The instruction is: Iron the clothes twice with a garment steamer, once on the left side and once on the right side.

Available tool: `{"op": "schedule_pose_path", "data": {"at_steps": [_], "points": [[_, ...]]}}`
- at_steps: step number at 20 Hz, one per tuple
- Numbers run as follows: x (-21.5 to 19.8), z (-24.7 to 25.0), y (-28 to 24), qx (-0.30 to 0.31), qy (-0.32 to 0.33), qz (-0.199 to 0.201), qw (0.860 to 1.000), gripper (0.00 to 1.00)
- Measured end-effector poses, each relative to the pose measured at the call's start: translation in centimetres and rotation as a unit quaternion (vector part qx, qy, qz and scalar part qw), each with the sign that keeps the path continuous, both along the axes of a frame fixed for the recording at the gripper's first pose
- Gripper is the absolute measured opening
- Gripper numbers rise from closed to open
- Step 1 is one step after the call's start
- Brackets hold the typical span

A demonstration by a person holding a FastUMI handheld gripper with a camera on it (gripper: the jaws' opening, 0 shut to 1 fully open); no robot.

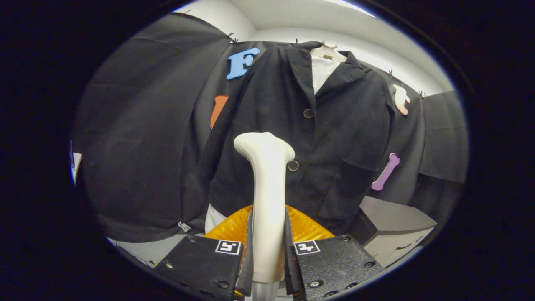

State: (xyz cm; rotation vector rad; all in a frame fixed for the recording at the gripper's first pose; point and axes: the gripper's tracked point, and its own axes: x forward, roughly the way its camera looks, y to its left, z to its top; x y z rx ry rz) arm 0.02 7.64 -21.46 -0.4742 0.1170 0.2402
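Observation:
A black button-front jacket (334,138) hangs on a pale hanger (328,52) over a white shirt (322,71), in front of the black cloth wall. My gripper (267,251) is shut on the white garment steamer (267,184), both black fingers pressing its handle from either side. The steamer stands upright between the fingers, its head (263,144) at the height of the jacket's lower button (293,166), just left of the button line. Whether the head touches the cloth I cannot tell.
An orange ribbed object (307,228) sits low behind the steamer handle, under the jacket's hem. A grey box-like unit (393,230) stands to the right below the jacket's pocket. White wall shows above the black cloth.

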Motion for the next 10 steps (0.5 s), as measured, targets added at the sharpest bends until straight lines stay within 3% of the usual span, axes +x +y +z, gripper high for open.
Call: {"op": "schedule_pose_path", "data": {"at_steps": [10], "points": [[0.3, -4.5, -2.0, -0.014, 0.066, 0.007, 0.998, 0.33]]}}
